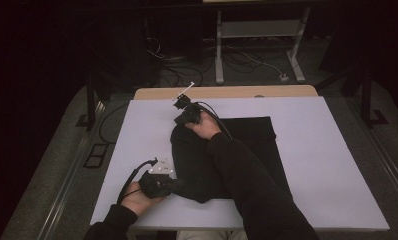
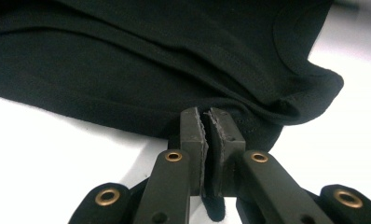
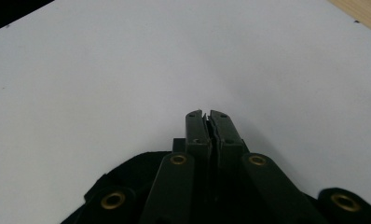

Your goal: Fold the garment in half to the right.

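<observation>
High view | black garment (image 1: 247, 150) on white board (image 1: 337, 165) — both grippers clamp it

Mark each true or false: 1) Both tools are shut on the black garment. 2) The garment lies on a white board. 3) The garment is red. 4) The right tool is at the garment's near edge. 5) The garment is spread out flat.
1) True: the left tool and right tool pinch the garment.
2) True: board.
3) False: it is black.
4) False: it is at the far edge; the left holds the near edge.
5) False: it is folded.
</observation>
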Available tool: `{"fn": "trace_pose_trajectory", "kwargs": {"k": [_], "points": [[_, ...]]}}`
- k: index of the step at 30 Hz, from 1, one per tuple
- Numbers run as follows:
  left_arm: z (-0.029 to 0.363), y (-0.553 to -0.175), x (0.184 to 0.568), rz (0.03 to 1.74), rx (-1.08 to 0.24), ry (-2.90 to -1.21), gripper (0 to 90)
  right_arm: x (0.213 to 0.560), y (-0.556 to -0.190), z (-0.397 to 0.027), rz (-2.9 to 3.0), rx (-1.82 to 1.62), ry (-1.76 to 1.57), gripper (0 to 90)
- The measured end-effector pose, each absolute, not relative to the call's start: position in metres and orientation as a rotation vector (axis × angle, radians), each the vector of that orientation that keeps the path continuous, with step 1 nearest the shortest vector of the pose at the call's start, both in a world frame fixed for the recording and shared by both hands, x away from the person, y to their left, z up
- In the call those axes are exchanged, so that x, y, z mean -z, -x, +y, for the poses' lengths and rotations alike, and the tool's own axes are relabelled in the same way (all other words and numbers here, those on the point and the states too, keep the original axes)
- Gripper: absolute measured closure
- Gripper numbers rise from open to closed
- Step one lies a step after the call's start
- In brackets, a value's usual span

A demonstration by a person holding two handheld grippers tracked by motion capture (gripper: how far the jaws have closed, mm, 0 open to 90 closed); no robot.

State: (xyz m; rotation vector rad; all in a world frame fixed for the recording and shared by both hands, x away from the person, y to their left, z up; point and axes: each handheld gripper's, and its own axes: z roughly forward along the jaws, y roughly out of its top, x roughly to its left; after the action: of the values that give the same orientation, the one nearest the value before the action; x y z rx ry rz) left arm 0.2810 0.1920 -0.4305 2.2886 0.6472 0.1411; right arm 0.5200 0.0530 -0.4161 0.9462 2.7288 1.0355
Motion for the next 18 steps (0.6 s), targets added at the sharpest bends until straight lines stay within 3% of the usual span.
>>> {"fn": "trace_pose_trajectory", "kwargs": {"k": [18], "points": [[0.179, -0.278, 0.412, 0.632, -0.127, -2.201, 83.4, 0.389, -0.509, -0.002, 2.621, -1.16, -1.029, 85.7]]}}
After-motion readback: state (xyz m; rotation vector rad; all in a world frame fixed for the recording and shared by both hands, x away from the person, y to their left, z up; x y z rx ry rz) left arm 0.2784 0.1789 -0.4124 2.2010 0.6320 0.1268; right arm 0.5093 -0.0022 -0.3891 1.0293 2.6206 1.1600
